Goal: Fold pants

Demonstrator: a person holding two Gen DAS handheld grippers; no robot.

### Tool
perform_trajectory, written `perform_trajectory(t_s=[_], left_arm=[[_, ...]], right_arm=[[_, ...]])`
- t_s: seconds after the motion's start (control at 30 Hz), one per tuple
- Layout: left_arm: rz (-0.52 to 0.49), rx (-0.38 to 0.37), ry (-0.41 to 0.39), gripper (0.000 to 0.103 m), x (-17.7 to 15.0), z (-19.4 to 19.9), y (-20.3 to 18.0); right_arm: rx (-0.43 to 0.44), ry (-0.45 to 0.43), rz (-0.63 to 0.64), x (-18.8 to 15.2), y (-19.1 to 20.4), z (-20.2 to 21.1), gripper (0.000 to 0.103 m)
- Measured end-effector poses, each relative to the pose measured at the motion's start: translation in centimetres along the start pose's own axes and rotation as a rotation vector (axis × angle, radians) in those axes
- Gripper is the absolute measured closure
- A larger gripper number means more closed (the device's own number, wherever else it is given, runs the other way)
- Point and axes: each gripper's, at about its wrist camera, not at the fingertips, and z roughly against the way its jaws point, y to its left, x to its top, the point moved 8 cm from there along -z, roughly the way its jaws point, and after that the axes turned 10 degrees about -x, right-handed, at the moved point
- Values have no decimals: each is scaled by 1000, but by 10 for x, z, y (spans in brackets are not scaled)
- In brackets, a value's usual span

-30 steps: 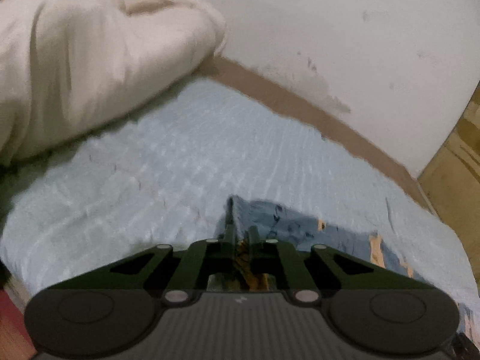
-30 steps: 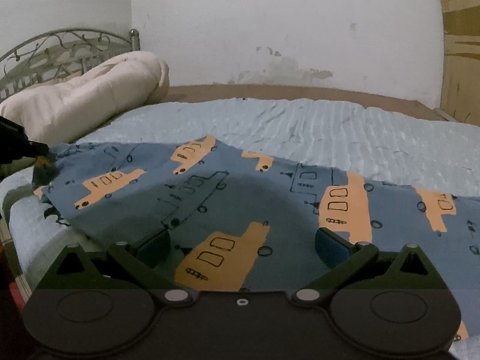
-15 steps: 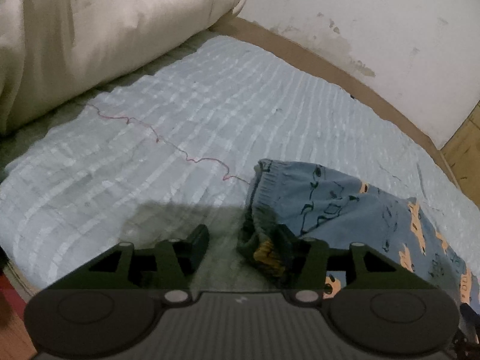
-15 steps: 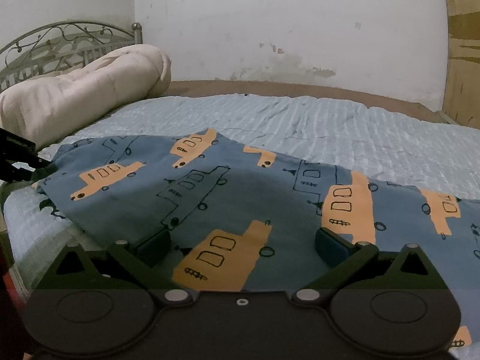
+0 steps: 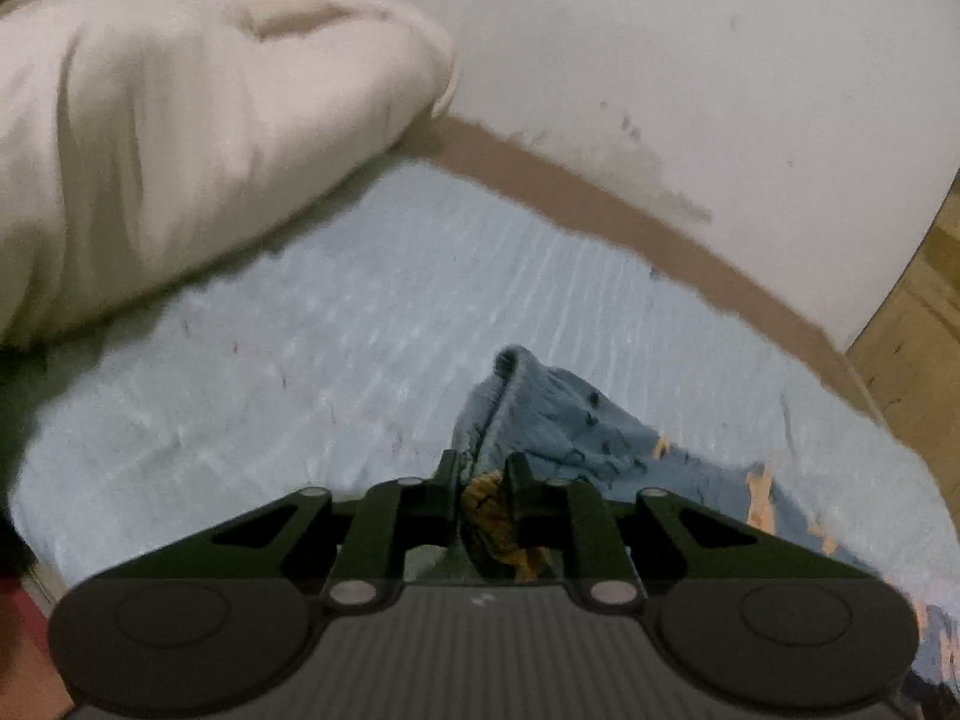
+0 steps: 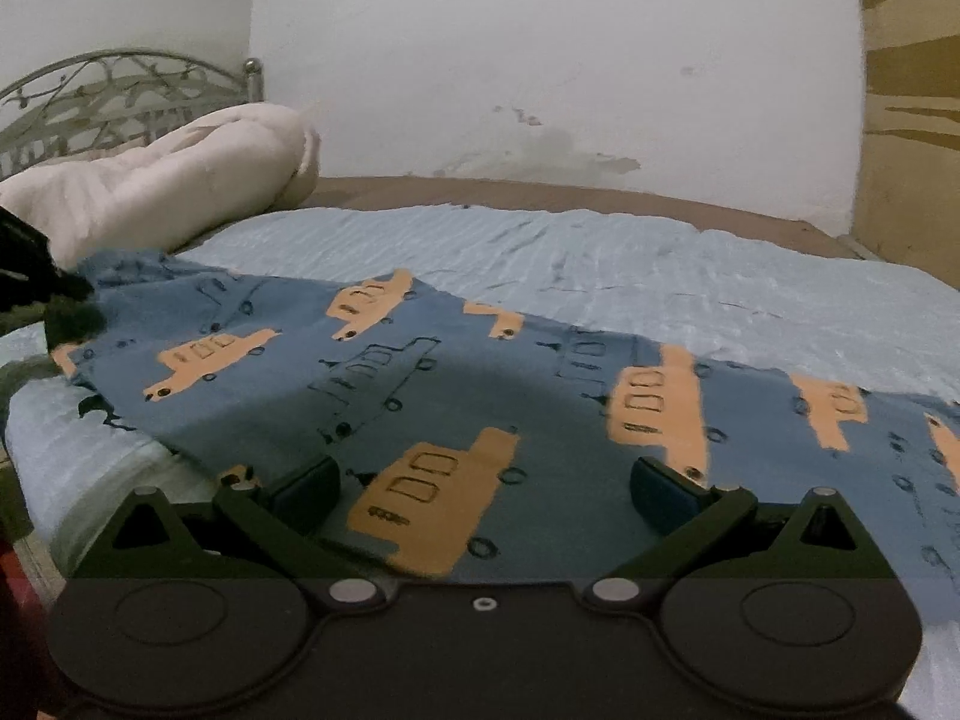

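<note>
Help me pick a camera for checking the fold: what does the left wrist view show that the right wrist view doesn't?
Only the left wrist view shows the left gripper up close, its jaws, which have just been closing, pinching a bunched edge of the pants. Only the right wrist view shows the pants spread flat with their orange vehicle print, the open right gripper low over them, and the metal headboard clearly. Both show the light blue bedspread, cream pillow and white wall.
</note>
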Motion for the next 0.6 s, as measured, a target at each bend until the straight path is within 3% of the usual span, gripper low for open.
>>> perform_trajectory(t_s=[0.2,0.3,0.4,0.47,0.6], left_arm=[[-73,77,44,87,-8,-19,5],[-51,101,74,85,-22,-30,11],[-52,114,62,70,-27,-26,11],[-63,111,80,47,-31,-26,9],[-118,129,67,30,-34,-19,1]], right_arm=[[-99,-33,-48,-9,-24,14,1],[-136,-54,-21,-11,-35,15,1],[-163,-53,4,-11,-51,12,1],[-195,-48,13,-13,-66,12,1],[-290,-24,-29,-20,-118,12,1]])
